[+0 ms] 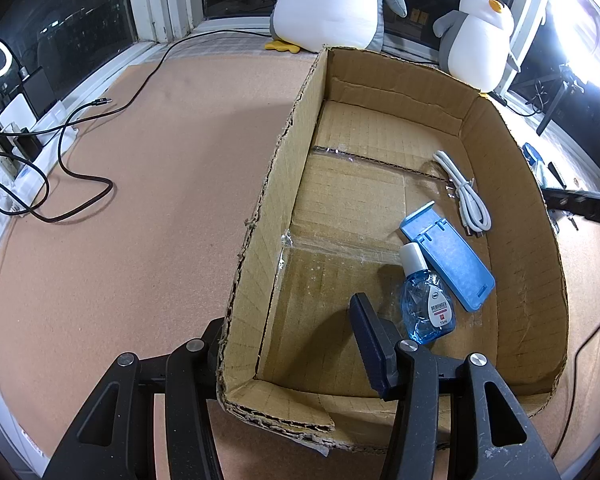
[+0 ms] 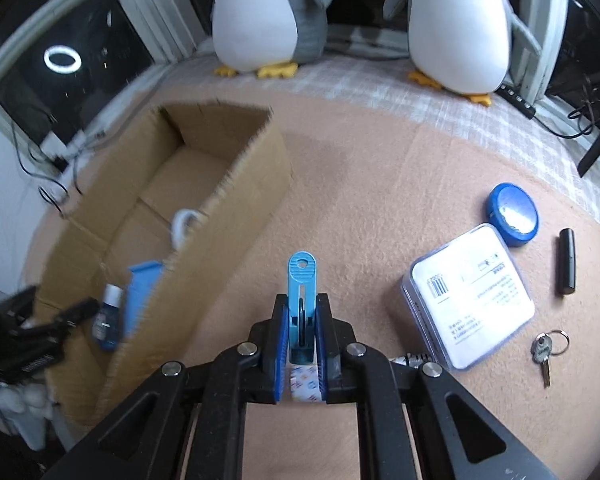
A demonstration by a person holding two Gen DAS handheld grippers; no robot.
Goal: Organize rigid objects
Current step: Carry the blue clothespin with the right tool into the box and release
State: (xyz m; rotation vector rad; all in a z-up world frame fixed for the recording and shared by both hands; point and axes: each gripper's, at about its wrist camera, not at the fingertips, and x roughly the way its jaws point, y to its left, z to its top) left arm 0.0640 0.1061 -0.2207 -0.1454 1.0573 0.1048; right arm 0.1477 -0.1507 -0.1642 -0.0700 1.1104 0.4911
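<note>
Two plush penguins [image 1: 332,0] [image 1: 476,36] on the windowsill — a black cable [image 1: 80,120] looping across the mat.

Left claw [image 1: 296,344] spread wide, straddling wall; right claw [image 2: 300,320] clamped on held item.

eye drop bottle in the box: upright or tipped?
Tipped. The eye drop bottle lies on its side on the cardboard box floor, white cap pointing toward the far wall, label facing up, beside the blue holder.

Rough-torn corrugated cardboard box [image 1: 512,208] on a matt felt-covered desk [image 1: 140,200]; glossy clear plastic bottle [image 1: 426,304] inside, metal key [image 2: 542,354] nearby.
</note>
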